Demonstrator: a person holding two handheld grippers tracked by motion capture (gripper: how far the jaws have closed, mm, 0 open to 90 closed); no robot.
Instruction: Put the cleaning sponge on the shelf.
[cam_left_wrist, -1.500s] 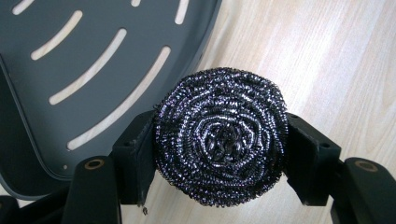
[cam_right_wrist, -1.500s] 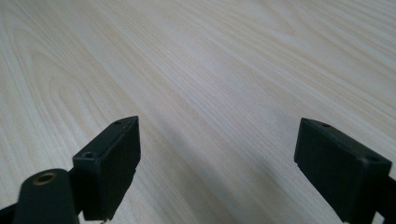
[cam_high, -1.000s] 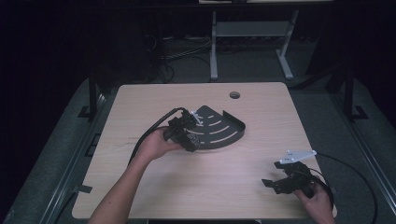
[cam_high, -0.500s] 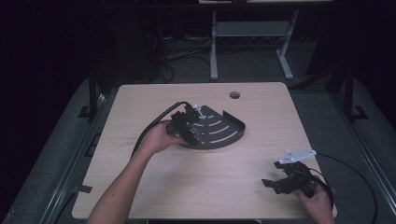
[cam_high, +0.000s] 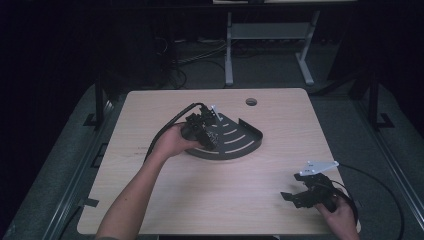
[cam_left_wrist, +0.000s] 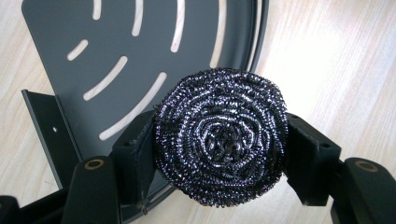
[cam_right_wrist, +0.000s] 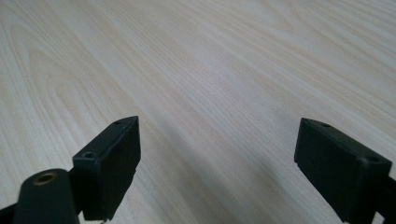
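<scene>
1. Since the earlier frame, our left gripper (cam_high: 212, 137) had drifted from the near-left rim of the corner shelf (cam_high: 245, 145) in toward its pointed back corner, lifting a little — the right gripper (cam_high: 300, 192) had kept its place near the table's near-right corner.
2. We judged the step in hand to be carrying the steel scourer (cam_left_wrist: 220, 135) over the shelf, either to set it down there or to scrub the slotted plate.
3. The left gripper (cam_left_wrist: 219, 149) was closed on the scourer: the two pads pressed its sides, and the round coil bulged above and below them.
4. In the left gripper view the scourer hung over the curved rim of the corner shelf (cam_left_wrist: 154, 42), apparently clear of the plate — though we could not tell for sure that they were apart.
5. The shelf itself lay flat around the middle of the table (cam_high: 165, 200), a little toward the far edge.
6. The next move, as we saw it, called for lowering the scourer onto the slotted surface while keeping the grip steady, since a springy coil can slip out.
7. The right gripper (cam_right_wrist: 217, 163) stood wide open over bare wood, holding nothing.
</scene>
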